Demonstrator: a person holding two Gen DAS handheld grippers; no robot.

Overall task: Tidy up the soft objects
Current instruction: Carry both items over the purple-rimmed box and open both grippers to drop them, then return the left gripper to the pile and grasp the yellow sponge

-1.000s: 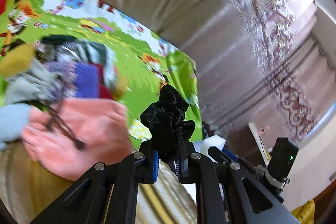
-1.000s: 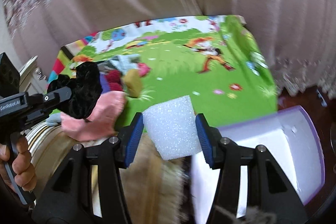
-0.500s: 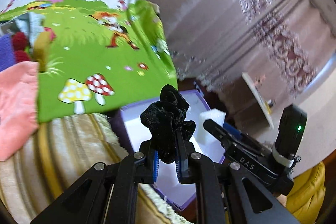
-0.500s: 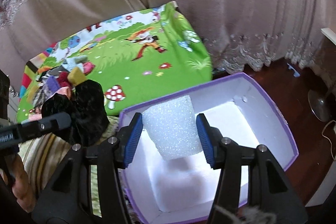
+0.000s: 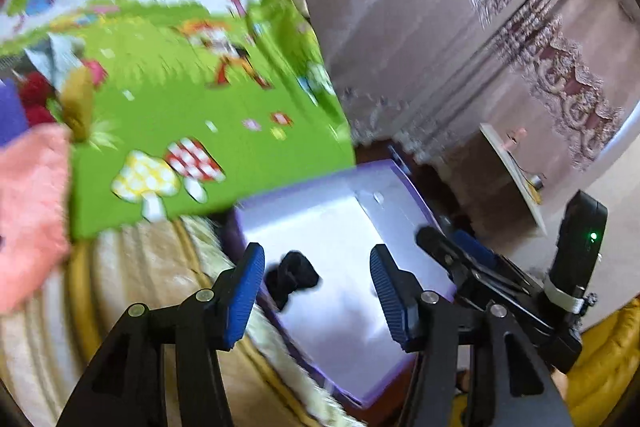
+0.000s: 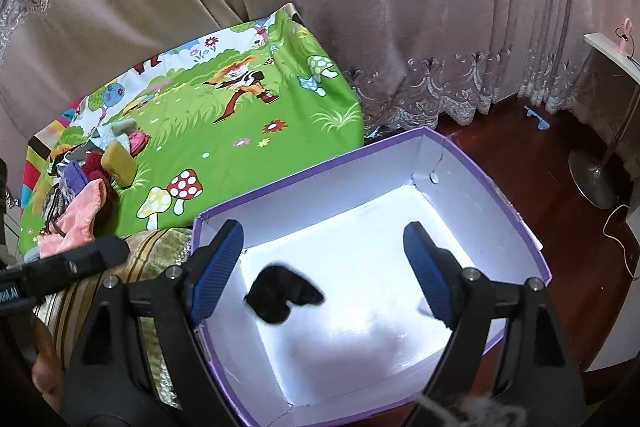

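Scrunchie (image 6: 282, 293) in box (image 6: 516, 223), beside mat (image 6: 240, 131)

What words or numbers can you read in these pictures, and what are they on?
"AI": the end of a white word cut off by the picture's edge, on the left claw, right wrist view.
Side label on the right claw, left wrist view: too blurred to read.
Purple box, cartoon mat: no words.
Both claws are opening, gripping nothing.
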